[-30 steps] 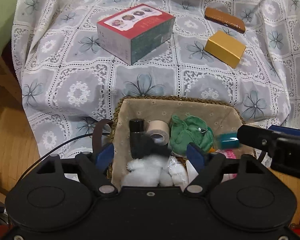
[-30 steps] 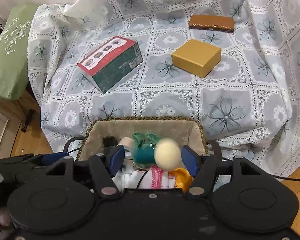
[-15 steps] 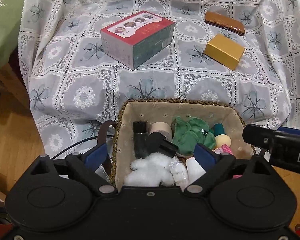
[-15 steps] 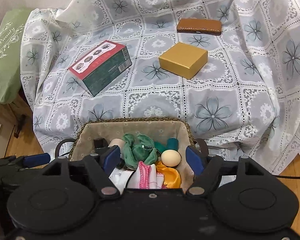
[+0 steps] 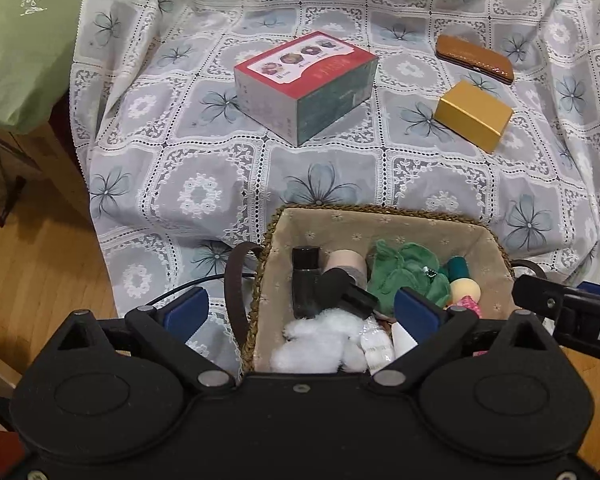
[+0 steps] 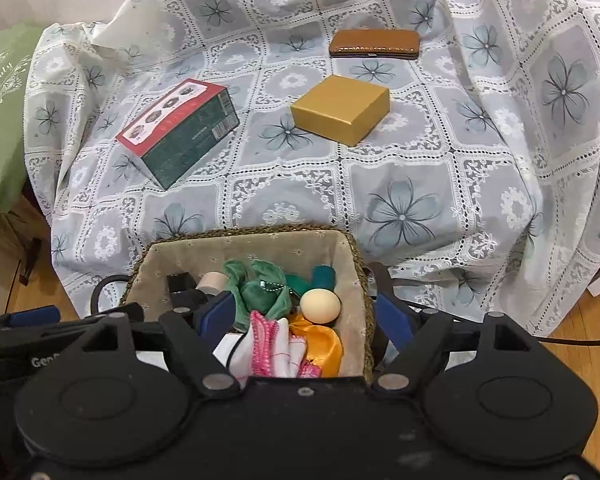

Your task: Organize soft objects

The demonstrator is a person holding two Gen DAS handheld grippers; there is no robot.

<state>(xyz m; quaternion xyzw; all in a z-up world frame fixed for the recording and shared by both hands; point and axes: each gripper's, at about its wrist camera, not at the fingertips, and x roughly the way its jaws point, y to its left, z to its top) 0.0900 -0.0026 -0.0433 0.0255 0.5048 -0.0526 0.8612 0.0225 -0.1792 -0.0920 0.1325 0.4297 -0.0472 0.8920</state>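
Observation:
A woven basket with a beige lining stands on the floor in front of a lace-covered seat. In it lie white fluff, a green cloth, a cream ball, a tape roll and a black bottle. My left gripper hangs over the basket's left end, jaws opening, with nothing gripped. In the right wrist view the basket also shows a pink-edged cloth, a yellow cloth and the cream ball. My right gripper is above them, jaws opening, touching nothing.
On the lace cloth lie a red-and-green box, a gold box and a brown case. A green cushion is at the far left. Wooden floor surrounds the basket, and a cable runs beside it.
Both grippers' jaws have spread wider. The cream ball that was between the right jaws now rests in the basket. The black piece between the left jaws now lies in the basket.

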